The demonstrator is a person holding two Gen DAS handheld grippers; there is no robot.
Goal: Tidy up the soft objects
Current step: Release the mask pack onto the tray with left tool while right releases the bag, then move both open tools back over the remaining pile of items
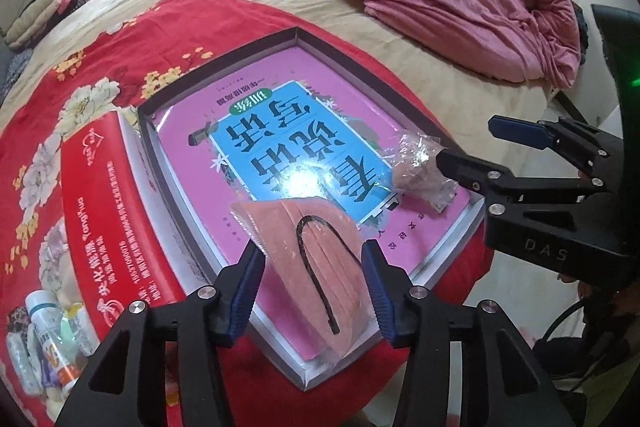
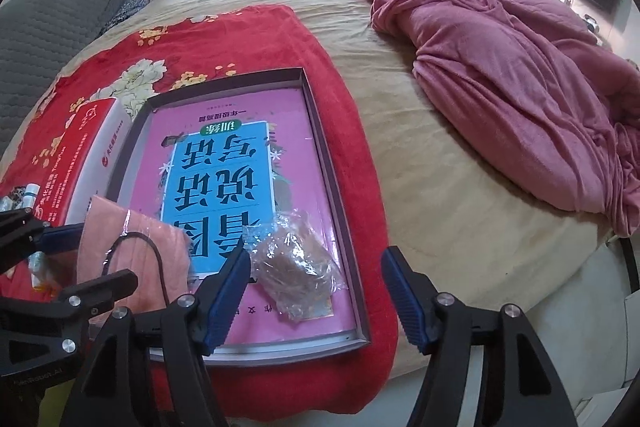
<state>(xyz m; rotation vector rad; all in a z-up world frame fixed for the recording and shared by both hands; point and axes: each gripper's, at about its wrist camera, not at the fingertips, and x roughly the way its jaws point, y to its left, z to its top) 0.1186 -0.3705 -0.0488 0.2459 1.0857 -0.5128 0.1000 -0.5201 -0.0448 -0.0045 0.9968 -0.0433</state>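
Evidently at the release step, both the left tongs [image 1: 314, 291] and right tongs [image 2: 316, 301] stand open over the shallow box [image 2: 320, 131], the wrapped pink mask [image 1: 316, 255] and the crinkly bag [image 2: 298, 267] lying loose inside, so the next move calls for drawing clear.

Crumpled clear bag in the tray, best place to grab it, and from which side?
Grip the clear bag across its bulged middle, coming down from above. It lies loose on the pink book near the tray's right wall, so a side approach would likely hit that wall. The thin crinkled edges would probably slip. The right gripper is open just in front of it.
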